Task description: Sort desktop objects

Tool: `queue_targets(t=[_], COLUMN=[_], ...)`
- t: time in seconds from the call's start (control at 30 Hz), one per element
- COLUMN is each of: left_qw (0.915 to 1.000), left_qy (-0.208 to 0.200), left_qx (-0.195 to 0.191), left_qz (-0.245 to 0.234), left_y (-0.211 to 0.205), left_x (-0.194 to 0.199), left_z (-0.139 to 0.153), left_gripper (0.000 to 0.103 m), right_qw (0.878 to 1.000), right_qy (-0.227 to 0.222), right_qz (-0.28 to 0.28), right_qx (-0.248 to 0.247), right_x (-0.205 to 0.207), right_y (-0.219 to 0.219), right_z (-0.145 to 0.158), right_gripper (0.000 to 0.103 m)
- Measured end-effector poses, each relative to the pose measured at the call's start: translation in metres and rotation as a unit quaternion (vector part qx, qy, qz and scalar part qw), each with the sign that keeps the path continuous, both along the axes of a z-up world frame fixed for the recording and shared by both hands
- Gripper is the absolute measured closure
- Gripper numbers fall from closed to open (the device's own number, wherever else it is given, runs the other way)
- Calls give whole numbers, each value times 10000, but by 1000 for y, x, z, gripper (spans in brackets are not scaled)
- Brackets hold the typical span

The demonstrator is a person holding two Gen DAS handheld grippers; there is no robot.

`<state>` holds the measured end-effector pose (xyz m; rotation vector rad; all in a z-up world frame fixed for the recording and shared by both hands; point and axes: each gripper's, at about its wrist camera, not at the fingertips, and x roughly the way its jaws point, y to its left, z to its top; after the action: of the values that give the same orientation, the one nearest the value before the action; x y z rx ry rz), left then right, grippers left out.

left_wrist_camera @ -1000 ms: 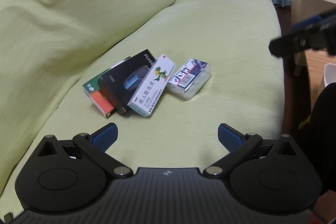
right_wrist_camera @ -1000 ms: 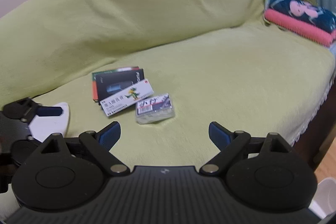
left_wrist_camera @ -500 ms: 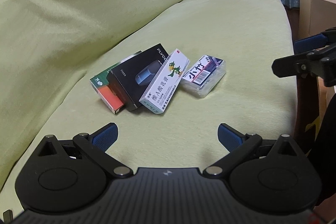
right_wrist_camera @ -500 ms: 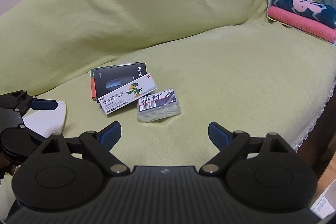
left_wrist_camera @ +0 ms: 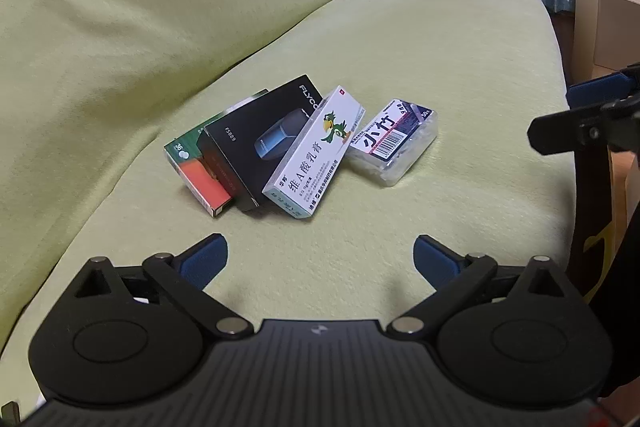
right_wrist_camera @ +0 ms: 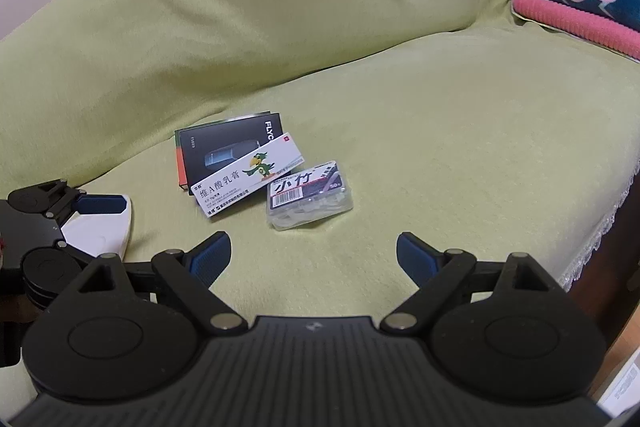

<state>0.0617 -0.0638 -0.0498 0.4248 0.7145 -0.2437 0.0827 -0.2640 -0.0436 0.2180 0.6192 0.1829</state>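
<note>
We hold both the left gripper [left_wrist_camera: 320,253] and right gripper [right_wrist_camera: 314,251] wide open and empty (nothing grasped), facing overlapping boxes [left_wrist_camera: 256,147] mid-frame, likely awaiting sorting.

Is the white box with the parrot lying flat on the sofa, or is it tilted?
Tilted. The white box leans with one long edge up on the black box, its other edge down on the sofa.

- The left black plastic two-finger gripper [left_wrist_camera: 320,259] has dark blue soft pads [left_wrist_camera: 204,261] on its finger ends.
- Round black discs and small silver screws [left_wrist_camera: 231,325] sit near its ribbed black body.
- The right black plastic two-finger gripper [right_wrist_camera: 314,257] looks the same, with blue pads [right_wrist_camera: 211,259] and a tiny pale logo.
</note>
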Motion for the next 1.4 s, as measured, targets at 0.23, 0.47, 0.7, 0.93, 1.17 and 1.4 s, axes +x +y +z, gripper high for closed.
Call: queue_targets(t=[0.23,0.47,0.7,0.93,1.17,1.4], left_qw=[10000,9999,9986,9899,9864,9904], left_qy=[-22,-62,-70,-223,-156,-65], left_qx=[79,17,322,1083,1303,896], left_qz=[8,-135,-405,-882,-985,-1051], left_y=[2,4,-4,-22,-27,-23], left_x=[11,25,46,60,68,61], left_z=[1,5,-3,-26,-40,-32], left_gripper=[4,15,22,41,45,49], right_qw=[9999,9996,9995,9993,9990,9987], right_qy=[14,89,144,154,167,165], right_qz=[159,220,126,71,61,26], right_qx=[-12,138,267,346,410,471], right_x=[18,38,42,43,44,44], right_y=[9,11,9,7,6,5], right_z=[-2,-7,-10,-11,-12,-13], right_gripper=[15,15,15,15,15,15])
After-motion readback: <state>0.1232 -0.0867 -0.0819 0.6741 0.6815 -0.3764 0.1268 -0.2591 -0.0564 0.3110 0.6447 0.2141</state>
